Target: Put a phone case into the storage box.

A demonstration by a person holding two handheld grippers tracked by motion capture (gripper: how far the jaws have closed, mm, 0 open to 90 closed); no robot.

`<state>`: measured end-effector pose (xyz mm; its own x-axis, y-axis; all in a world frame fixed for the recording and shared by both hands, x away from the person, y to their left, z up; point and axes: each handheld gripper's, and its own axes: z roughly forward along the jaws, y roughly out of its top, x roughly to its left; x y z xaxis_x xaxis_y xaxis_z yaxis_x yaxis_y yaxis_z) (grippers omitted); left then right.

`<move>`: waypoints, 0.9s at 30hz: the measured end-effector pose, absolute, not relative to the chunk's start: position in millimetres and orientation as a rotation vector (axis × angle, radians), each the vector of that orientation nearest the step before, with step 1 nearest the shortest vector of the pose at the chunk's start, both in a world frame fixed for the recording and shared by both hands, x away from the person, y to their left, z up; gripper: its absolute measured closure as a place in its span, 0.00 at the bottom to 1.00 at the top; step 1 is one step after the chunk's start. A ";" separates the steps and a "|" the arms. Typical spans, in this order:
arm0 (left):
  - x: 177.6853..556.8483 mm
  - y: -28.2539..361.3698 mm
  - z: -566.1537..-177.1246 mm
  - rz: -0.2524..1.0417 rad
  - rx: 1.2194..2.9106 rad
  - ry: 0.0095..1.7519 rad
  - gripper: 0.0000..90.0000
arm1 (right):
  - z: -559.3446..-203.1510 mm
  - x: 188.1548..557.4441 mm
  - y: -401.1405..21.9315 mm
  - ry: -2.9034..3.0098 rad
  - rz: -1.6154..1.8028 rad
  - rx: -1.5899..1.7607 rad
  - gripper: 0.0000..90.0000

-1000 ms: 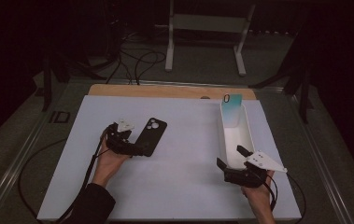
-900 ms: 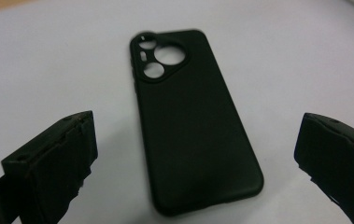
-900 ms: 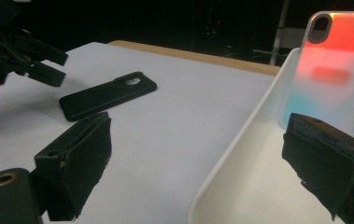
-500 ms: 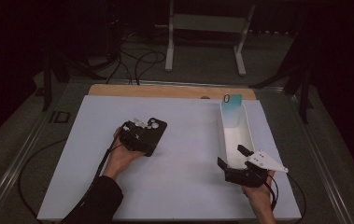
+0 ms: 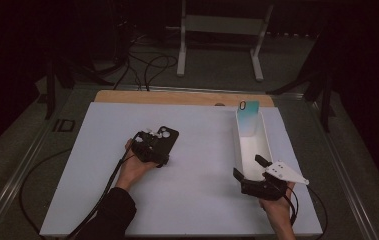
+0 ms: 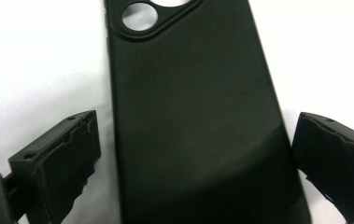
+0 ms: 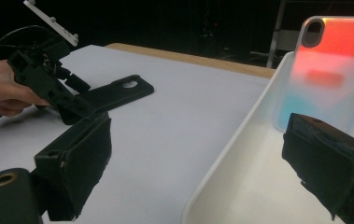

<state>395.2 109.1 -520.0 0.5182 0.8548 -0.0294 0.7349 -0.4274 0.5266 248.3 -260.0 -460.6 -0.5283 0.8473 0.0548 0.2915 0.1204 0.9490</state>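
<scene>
Black case (image 6: 198, 121) flat on the white table (image 5: 202, 200), left of centre, camera hole at the far end; lying between the spread jaws of the left gripper (image 6: 195, 163), one finger (image 6: 62, 163) on each long side, just beside the edges, not touching. Well apart at the right, right gripper (image 7: 202, 172) gaping too, astride the near left wall of the white tray (image 7: 230, 163), with a gradient case (image 7: 324, 70) upright at the tray's far end

White tray (image 5: 266, 145) at right of the tabletop (image 5: 197, 200), a pale gradient phone case (image 5: 247, 117) leaning upright at its far end; metal stand (image 5: 222, 30) at upper centre.
</scene>
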 end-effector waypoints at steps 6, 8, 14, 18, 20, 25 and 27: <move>397.1 107.0 -520.0 0.336 2.309 1.286 0.03 | -460.6 248.8 -259.6 1.892 1.421 1.100 0.09; 397.1 106.9 -520.0 0.334 2.309 1.292 0.03 | -460.4 248.8 -259.7 1.891 1.422 1.102 0.09; 398.6 105.6 -517.6 0.320 2.331 1.302 0.07 | -459.0 248.5 -258.6 1.893 1.422 1.097 0.09; 399.5 107.2 -515.5 0.312 2.340 1.302 0.12 | -458.9 248.8 -258.0 1.895 1.423 1.098 0.09; 399.6 107.4 -515.2 0.310 2.342 1.301 0.13 | -458.7 249.0 -257.8 1.897 1.422 1.098 0.09; 399.8 108.7 -514.1 0.308 2.339 1.303 0.16 | -458.1 249.4 -258.3 1.899 1.424 1.099 0.09; 400.0 109.4 -513.2 0.305 2.337 1.306 0.17 | -458.0 249.5 -258.6 1.901 1.426 1.101 0.09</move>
<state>400.0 109.4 -513.2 0.5289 0.8484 -0.0226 0.7505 -0.4551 0.4792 249.5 -258.6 -458.0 -0.5365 0.8414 0.0651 0.2980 0.1167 0.9474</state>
